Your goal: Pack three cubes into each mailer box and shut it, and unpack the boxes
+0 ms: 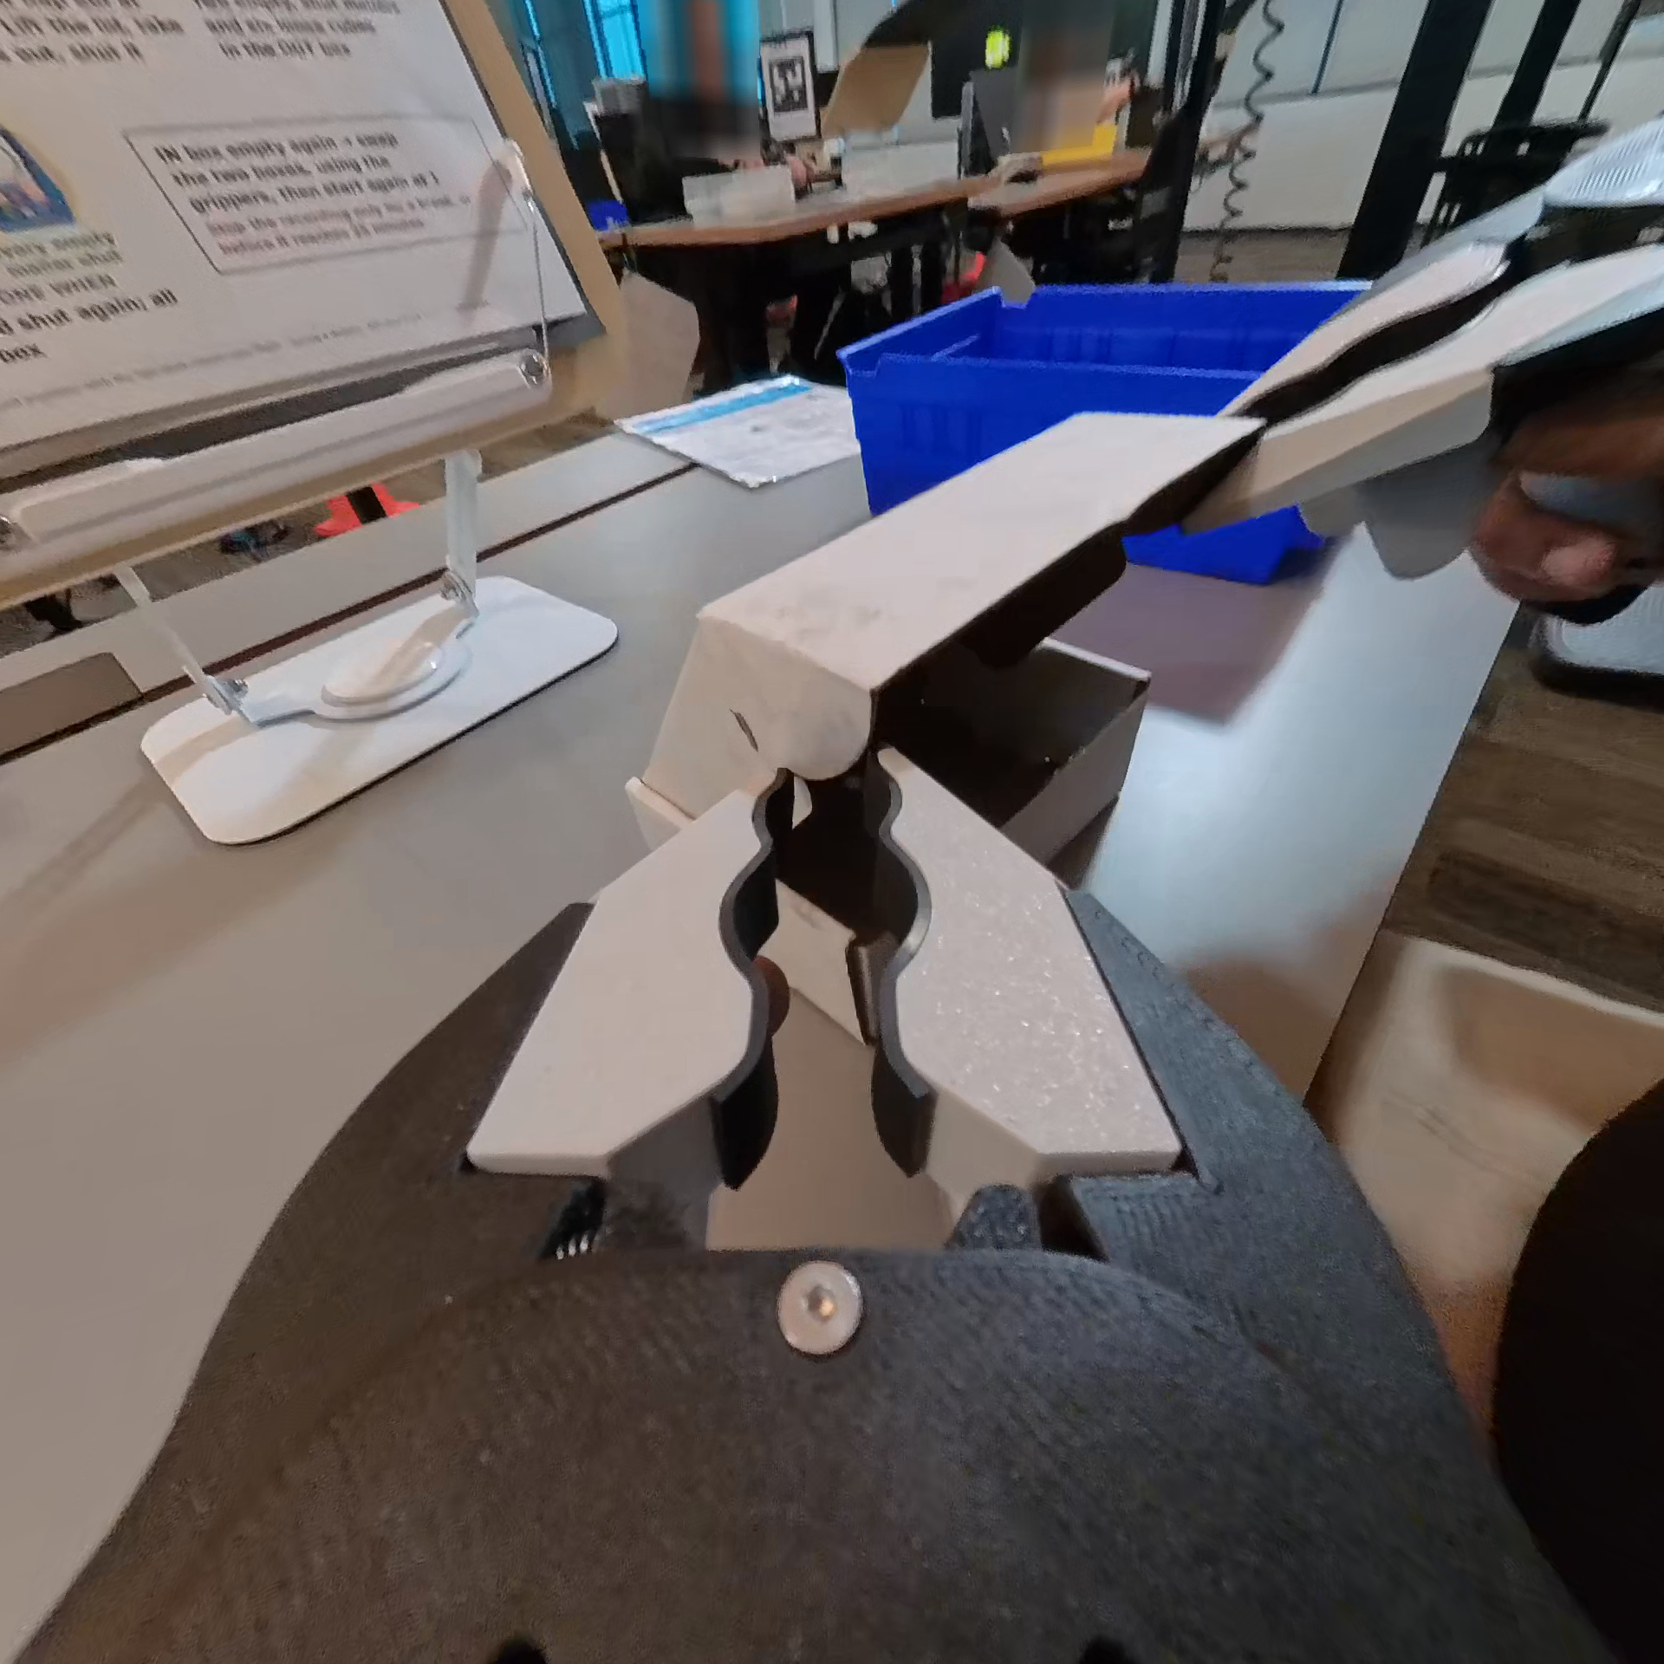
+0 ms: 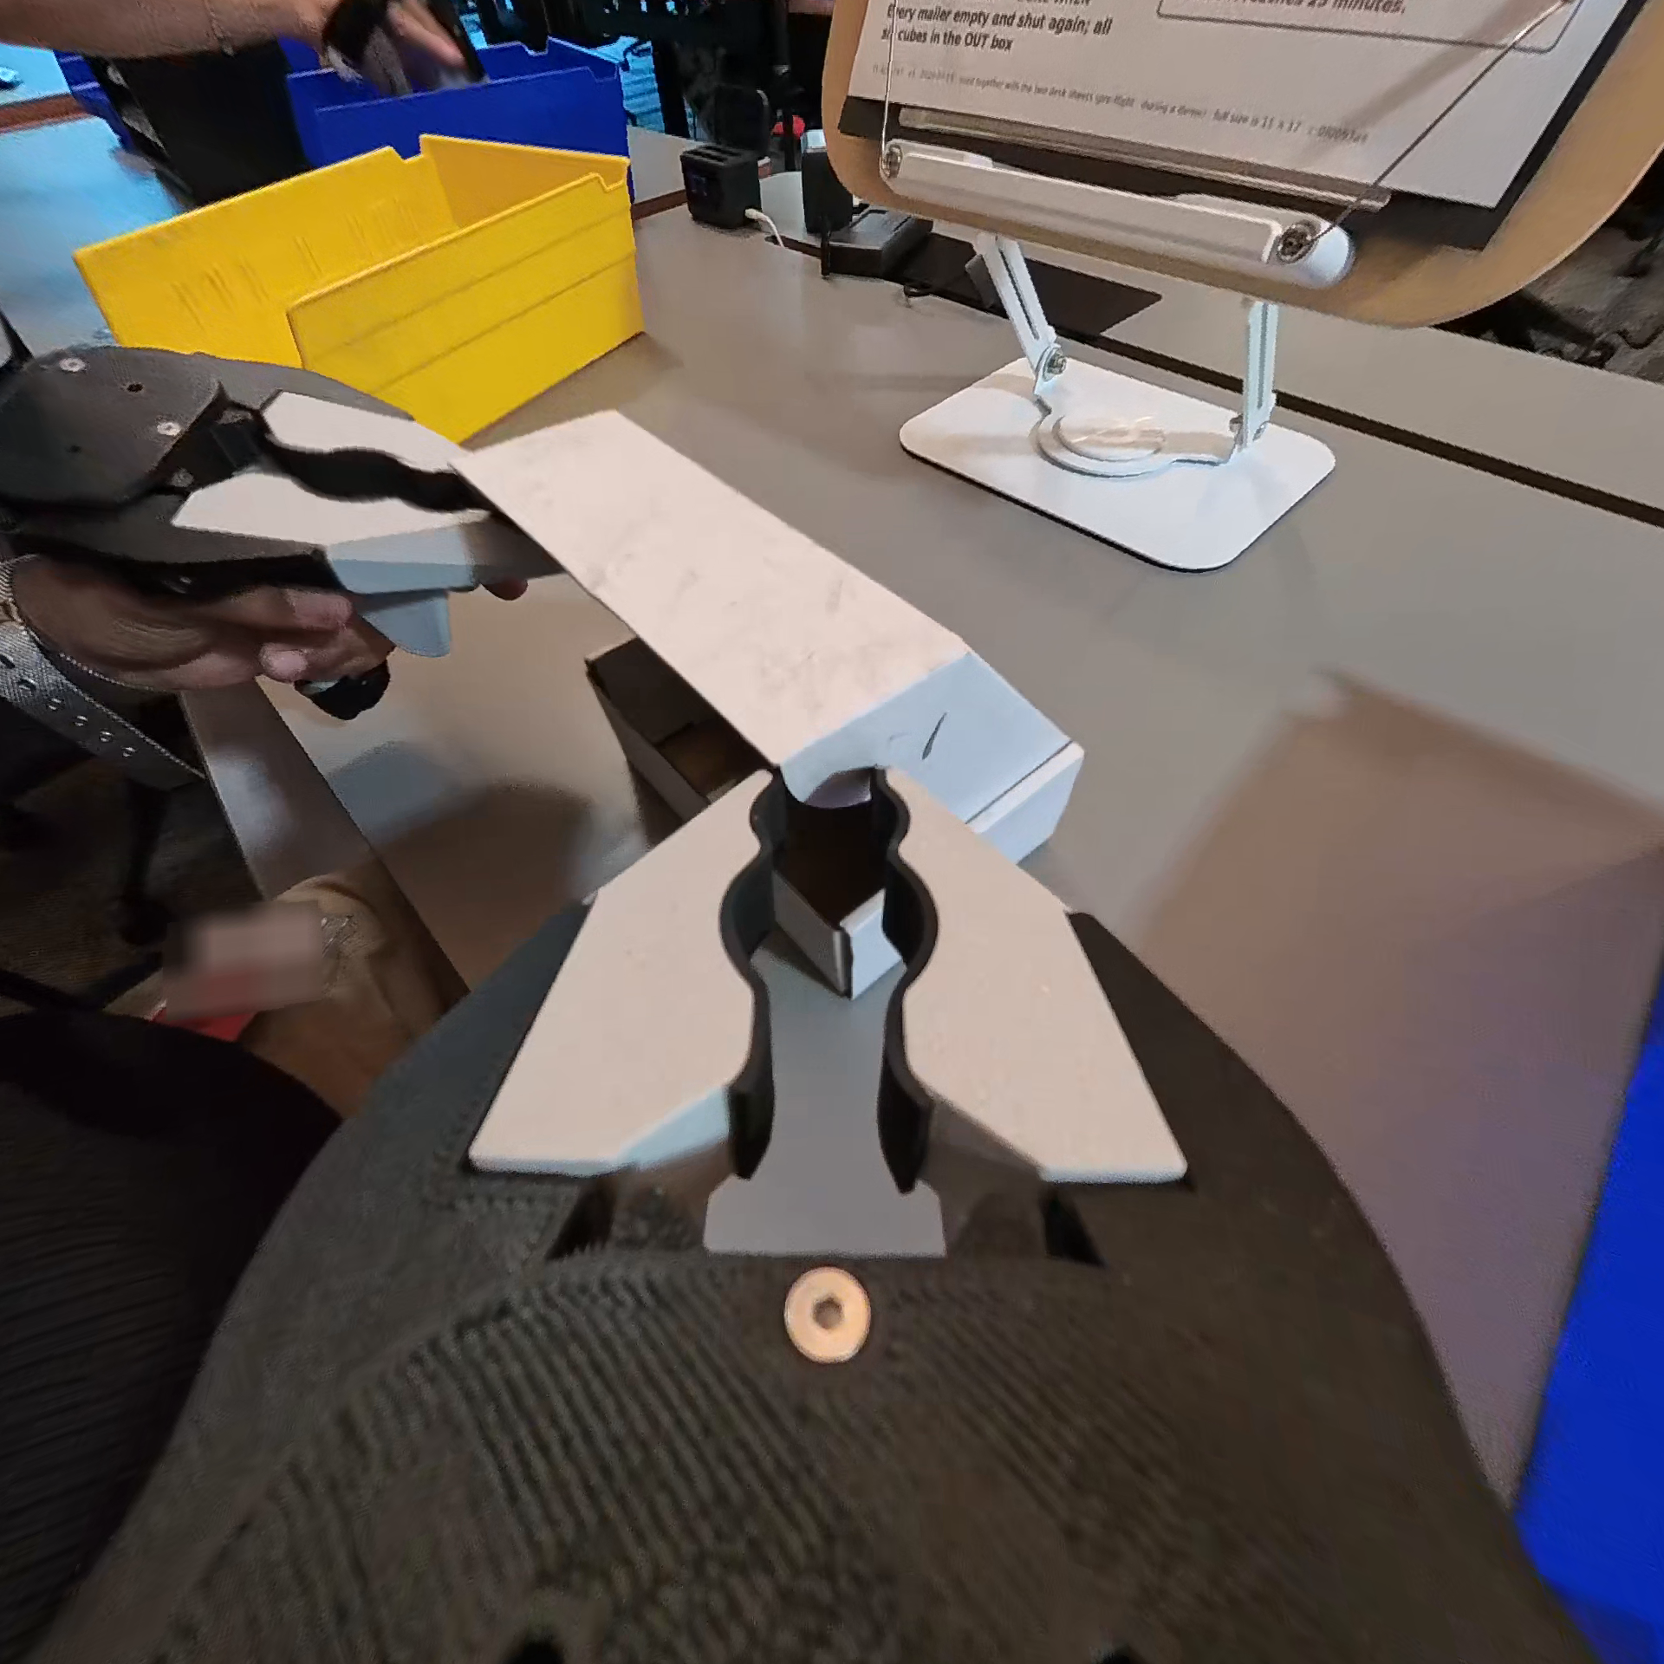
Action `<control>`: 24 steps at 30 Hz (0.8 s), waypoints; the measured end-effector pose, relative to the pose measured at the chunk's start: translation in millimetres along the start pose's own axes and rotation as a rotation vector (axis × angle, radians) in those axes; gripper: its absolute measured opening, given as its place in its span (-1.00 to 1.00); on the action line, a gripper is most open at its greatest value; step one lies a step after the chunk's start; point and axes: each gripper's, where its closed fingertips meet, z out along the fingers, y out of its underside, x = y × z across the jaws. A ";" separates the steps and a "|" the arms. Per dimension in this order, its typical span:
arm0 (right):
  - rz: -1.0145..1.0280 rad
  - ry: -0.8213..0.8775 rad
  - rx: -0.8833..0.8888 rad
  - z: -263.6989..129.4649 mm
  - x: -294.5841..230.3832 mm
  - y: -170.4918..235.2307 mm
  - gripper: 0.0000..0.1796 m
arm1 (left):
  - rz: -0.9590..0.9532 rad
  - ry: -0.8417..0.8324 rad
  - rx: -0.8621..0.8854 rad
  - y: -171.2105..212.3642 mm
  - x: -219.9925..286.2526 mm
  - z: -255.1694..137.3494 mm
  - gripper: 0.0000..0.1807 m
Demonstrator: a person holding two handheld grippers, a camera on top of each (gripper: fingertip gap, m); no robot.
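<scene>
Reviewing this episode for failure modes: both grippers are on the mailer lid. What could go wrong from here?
1. The left gripper and right gripper each pinch the lid only at an end, with their tips; uneven pulling could let it slip or crease.
2. Nothing holds the box base, which sits near the edge of the table; it may drag off.
3. The interior is dark, so the cube count cannot be checked.
</scene>
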 end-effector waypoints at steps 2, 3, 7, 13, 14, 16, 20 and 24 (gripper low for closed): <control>0.006 -0.006 -0.010 0.3 0.1 2.2 -0.82 | 0.032 -0.004 -0.021 4.4 1.7 1.3 -0.89; 0.013 -0.012 -0.015 0.3 -0.3 3.3 -0.82 | 0.052 -0.005 -0.029 5.3 3.1 1.8 -0.90; 0.033 -0.026 -0.063 0.0 -0.7 12.0 -0.84 | 0.120 -0.011 -0.065 10.4 6.4 2.2 -0.93; 0.038 -0.041 -0.131 0.8 -3.8 23.8 -0.86 | 0.146 0.036 -0.136 22.5 16.4 3.4 -1.00; 0.034 -0.038 -0.142 1.2 -3.4 25.9 -0.89 | 0.153 0.031 -0.150 25.3 16.7 3.4 -1.00; 0.027 -0.041 -0.166 2.6 -3.5 31.3 -0.95 | 0.142 0.004 -0.192 32.6 14.0 2.0 -0.92; 0.071 -0.075 -0.154 4.2 -5.6 33.0 -0.99 | 0.062 -0.069 -0.209 37.5 5.2 -4.6 -0.54; 0.086 -0.102 -0.133 2.2 -5.4 29.6 -0.69 | 0.102 -0.178 -0.134 21.9 -3.7 -6.2 -0.30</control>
